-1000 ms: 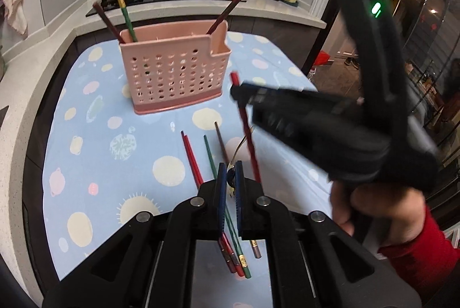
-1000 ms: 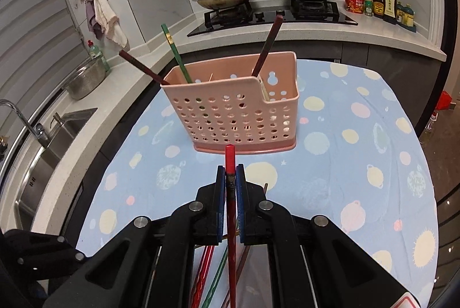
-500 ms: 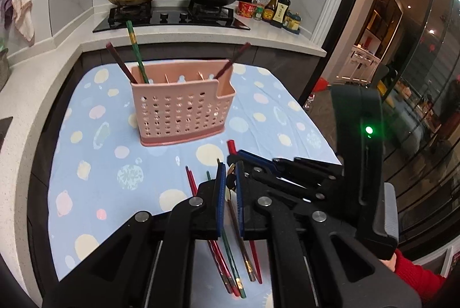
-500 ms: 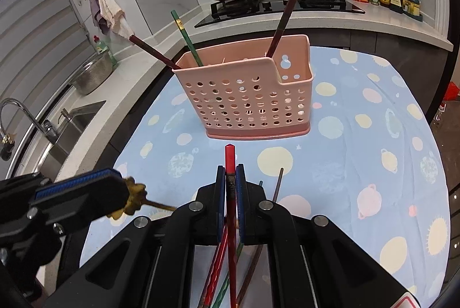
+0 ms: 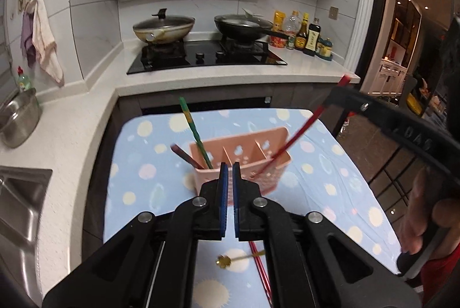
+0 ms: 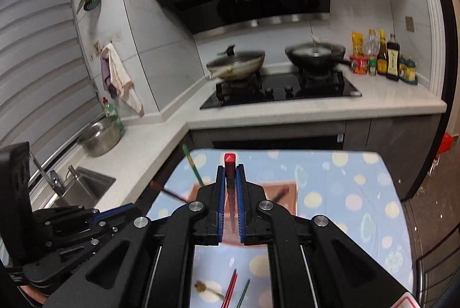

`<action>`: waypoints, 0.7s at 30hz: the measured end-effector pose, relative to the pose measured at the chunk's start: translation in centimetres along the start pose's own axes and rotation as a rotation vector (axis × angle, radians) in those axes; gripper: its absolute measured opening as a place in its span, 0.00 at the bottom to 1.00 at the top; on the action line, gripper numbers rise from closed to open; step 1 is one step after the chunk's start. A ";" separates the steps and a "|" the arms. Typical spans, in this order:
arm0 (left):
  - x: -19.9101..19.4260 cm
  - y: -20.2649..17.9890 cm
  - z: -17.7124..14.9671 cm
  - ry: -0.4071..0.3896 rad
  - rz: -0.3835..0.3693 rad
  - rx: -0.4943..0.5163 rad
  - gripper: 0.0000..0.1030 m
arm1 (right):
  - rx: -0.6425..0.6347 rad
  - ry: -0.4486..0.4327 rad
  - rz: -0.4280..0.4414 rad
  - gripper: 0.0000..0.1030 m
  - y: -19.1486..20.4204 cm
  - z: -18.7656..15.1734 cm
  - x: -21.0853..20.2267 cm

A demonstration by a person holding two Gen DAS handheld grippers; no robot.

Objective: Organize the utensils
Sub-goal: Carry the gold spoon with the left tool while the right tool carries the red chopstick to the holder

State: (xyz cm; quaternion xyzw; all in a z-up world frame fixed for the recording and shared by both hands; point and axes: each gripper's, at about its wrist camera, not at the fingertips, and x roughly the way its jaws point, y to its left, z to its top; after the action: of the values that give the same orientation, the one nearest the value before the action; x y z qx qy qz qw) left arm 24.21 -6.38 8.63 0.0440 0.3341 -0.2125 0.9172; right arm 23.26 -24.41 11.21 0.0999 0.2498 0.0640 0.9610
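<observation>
Table (image 5: 138, 178) (blue spotted cloth) carries pink utensil basket (image 5: 244, 150). Right gripper (image 6: 230, 193) fingers clenched on red chopstick (image 5: 299, 132), its lower end dipping into basket's right compartment. Left gripper (image 5: 227, 187) fingers nearly closed, grasping nothing. Gold spoon (image 5: 238, 257) lies on table.

Table under a blue dotted cloth (image 5: 138, 164), bearing pink utensil caddy (image 5: 270, 178), gold-headed spoon (image 5: 238, 258), loose red chopsticks (image 5: 263, 273).

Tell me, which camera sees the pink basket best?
The left wrist view: the basket shows its open top, dividers and chopsticks inside. In the right wrist view the right gripper and its red chopstick hide most of the blurred basket.
</observation>
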 end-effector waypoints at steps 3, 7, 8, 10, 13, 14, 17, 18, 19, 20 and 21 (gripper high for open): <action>0.7 1.0 -0.2 0.012 0.006 -0.032 0.03 | -0.009 -0.009 -0.010 0.07 0.3 0.2 -0.2; 2.1 1.9 -3.2 0.064 -0.004 -0.070 0.03 | -0.007 -0.009 -0.012 0.07 0.1 -0.8 -0.8; 2.4 1.9 -4.1 0.080 0.000 -0.073 0.03 | -0.007 -0.009 -0.016 0.07 0.1 -0.9 -1.1; 3.4 2.2 -6.1 0.121 0.001 -0.089 0.03 | 0.000 -0.014 -0.020 0.07 -0.1 -1.3 -1.9; 5.2 2.5 -9.6 0.205 -0.014 -0.144 0.06 | 0.017 0.000 -0.029 0.07 -0.5 -2.5 -2.7; 5.9 2.8 -10.6 0.230 -0.015 -0.167 0.15 | 0.020 0.008 -0.031 0.07 -0.6 -3.0 -2.8; 7.8 3.5 -13.7 0.293 -0.008 -0.252 0.36 | 0.031 0.038 -0.053 0.07 -1.0 -5.1 -2.9; 8.5 3.7 -14.6 0.311 -0.007 -0.276 0.37 | 0.037 0.048 -0.056 0.07 -1.1 -5.6 -2.9; 9.3 3.8 -15.5 0.333 -0.003 -0.296 0.37 | 0.050 0.061 -0.055 0.07 -1.3 -6.2 -2.8; 9.8 3.7 -16.2 0.353 -0.003 -0.313 0.37 | 0.060 0.072 -0.053 0.07 -1.5 -6.7 -2.7; 10.3 3.7 -16.7 0.371 -0.007 -0.327 0.37 | 0.065 0.081 -0.052 0.07 -1.7 -7.0 -2.5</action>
State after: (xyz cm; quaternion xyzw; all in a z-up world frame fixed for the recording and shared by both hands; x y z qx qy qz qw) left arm 22.91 -3.02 -11.00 -0.0680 0.5267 -0.1470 0.8345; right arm 17.73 -25.41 6.00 0.1220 0.2931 0.0348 0.9476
